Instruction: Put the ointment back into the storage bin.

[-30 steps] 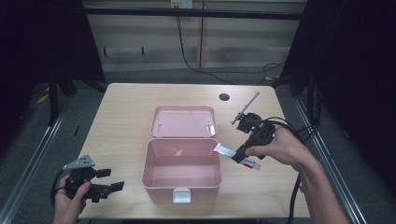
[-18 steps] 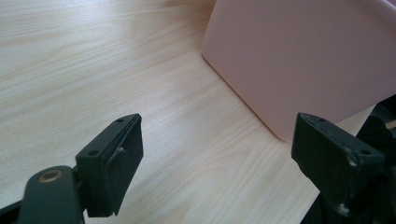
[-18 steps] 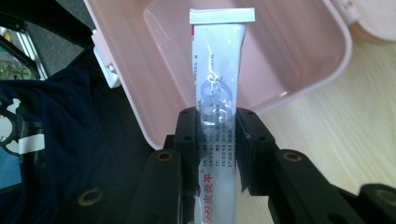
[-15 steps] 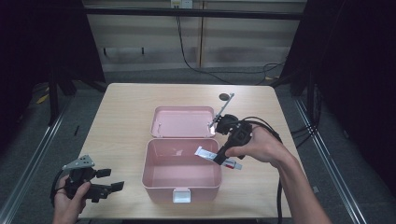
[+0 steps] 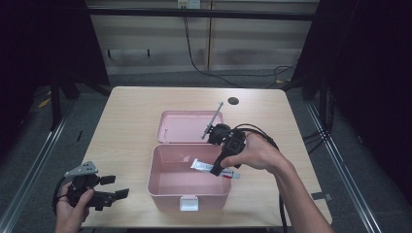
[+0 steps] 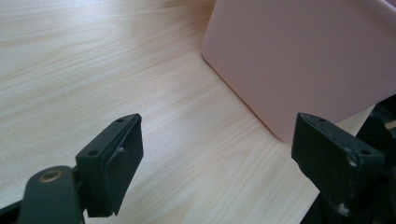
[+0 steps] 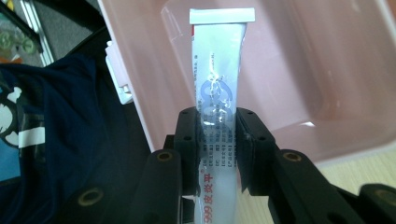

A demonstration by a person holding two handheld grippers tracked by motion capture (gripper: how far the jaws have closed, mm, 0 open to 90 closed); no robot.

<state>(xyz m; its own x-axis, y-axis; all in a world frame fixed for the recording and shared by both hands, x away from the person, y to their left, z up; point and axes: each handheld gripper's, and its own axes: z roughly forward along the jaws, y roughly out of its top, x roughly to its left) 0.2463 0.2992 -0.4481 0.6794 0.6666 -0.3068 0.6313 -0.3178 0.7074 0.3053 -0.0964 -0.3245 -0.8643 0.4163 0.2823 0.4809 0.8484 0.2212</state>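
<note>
We hold a glossy white crimped ointment tube (image 7: 217, 88) clamped in our right gripper (image 5: 217, 167) above the smooth pink plastic box (image 5: 165, 187); left gripper (image 6: 217, 161) jaws gape, empty, over the wood-grain tabletop (image 6: 93, 70).

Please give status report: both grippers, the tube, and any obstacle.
Right gripper shut on tube, over open pink box. Left gripper open, on table beside box. Box interior looks free.

tabletop (image 5: 131, 121): showing pale wood grain, smooth and matt
box (image 5: 165, 184): looking like pink plastic, smooth, catching a soft sheen
tube (image 7: 217, 74): gleaming, glossy white with printed lettering
right gripper (image 7: 217, 140): showing matt black jaws
</note>
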